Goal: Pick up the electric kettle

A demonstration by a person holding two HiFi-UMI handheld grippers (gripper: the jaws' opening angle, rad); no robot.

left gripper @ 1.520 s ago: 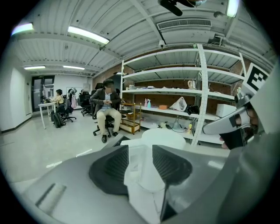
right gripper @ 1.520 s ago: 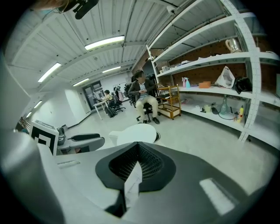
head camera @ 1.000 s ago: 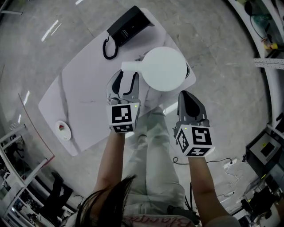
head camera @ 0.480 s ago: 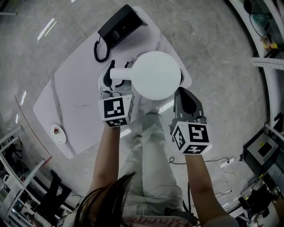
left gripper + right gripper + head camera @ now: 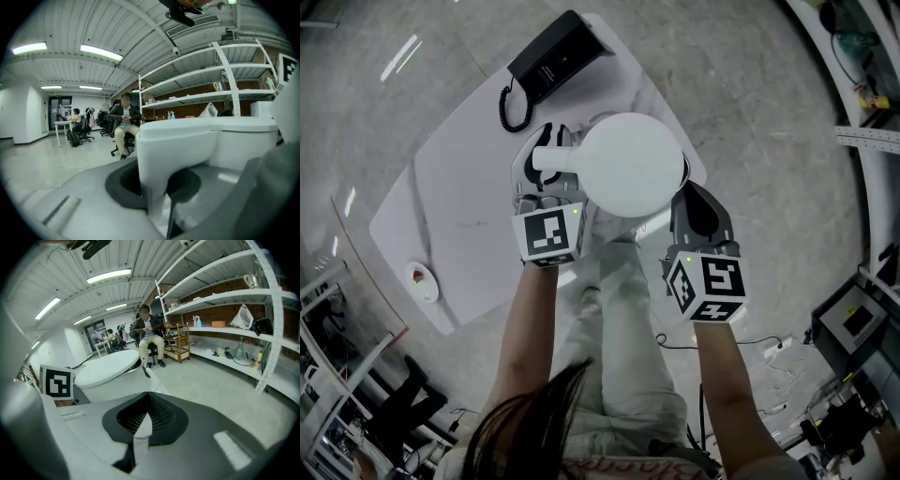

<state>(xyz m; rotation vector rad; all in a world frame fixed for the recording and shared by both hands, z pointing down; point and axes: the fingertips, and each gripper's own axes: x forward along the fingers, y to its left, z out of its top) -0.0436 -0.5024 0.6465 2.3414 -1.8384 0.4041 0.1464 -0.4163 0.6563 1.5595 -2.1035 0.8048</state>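
White surface (image 5: 459,211) above a grey floor carries the electric kettle (image 5: 630,164); whether it is resting or just clear, I cannot tell. The left hand-held gripper (image 5: 548,152) is clamped on the kettle's handle (image 5: 176,150). The right hand-held gripper (image 5: 692,195) is clenched on nothing, just beside the kettle. Held by the handle alone, the kettle's body may pivot, slip and strike the telephone (image 5: 551,58) beyond it.

The electric kettle (image 5: 630,164) is smooth, matt white plastic. Under it the table (image 5: 459,216) top is pale with a faint sheen; beyond it the telephone (image 5: 555,58) is matt black plastic. Beside it, the right gripper (image 5: 692,195) has smooth grey plastic shells and ribbed black pads (image 5: 157,413).
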